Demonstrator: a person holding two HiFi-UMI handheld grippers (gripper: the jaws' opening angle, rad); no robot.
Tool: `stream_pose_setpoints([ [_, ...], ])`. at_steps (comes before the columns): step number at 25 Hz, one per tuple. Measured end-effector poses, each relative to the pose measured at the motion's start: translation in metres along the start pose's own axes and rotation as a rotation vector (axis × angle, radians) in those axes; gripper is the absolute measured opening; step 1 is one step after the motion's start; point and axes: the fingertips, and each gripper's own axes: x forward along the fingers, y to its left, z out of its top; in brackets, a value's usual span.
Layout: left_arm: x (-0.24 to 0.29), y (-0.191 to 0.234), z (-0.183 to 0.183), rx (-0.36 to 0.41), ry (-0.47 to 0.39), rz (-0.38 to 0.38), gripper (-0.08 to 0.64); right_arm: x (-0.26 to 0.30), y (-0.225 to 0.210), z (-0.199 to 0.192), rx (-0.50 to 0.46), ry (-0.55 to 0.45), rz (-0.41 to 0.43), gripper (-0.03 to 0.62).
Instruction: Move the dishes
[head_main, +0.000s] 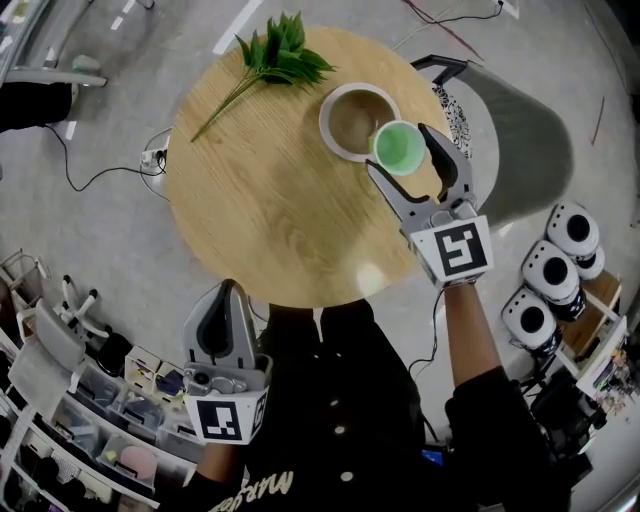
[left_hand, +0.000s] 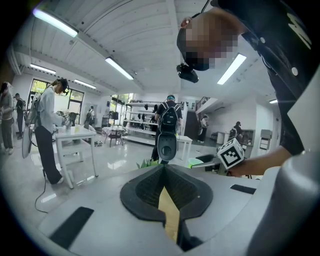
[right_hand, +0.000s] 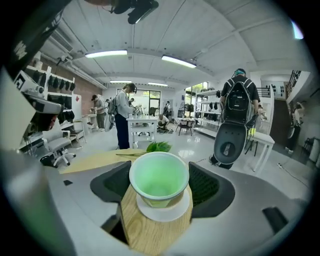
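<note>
Cup (right_hand: 159, 176): pale green, round, empty | right claw (head_main: 398, 148) pinching it | left claw (left_hand: 163, 169) pressed together

A large open lab or workshop hall: strip lights (left_hand: 119, 68) on a white ceiling, a glossy pale floor (left_hand: 115, 160), white tables (left_hand: 75, 133), shelving racks (left_hand: 137, 120), people wearing backpacks (right_hand: 239, 102), a cable (head_main: 100, 172) trailing over the floor, bins of parts (head_main: 130, 400) beside the round worktop (head_main: 270, 190)

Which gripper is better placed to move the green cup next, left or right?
Right. The right gripper has its fingers closed on either side of the green cup, next to the white bowl. The left gripper sits shut at the table's near edge, away from both dishes.
</note>
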Motion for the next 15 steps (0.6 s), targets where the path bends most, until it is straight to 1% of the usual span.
stream_pose_setpoints([
  [3,-0.001,-0.005,0.013,0.014,-0.020,-0.013,0.017,-0.035,0.006,0.001,-0.010,0.011,-0.025,0.354],
  [7,-0.001,-0.015,0.029,0.024,-0.046,-0.033,0.017,-0.074,0.012,-0.016,0.013,0.061,-0.067,0.354],
  [12,-0.002,-0.027,0.042,0.034,-0.070,-0.056,0.017,-0.110,0.015,-0.043,0.067,0.099,-0.140,0.354],
  [15,-0.001,-0.032,0.045,0.037,-0.071,-0.067,0.017,-0.125,0.017,-0.067,0.122,0.136,-0.178,0.354],
])
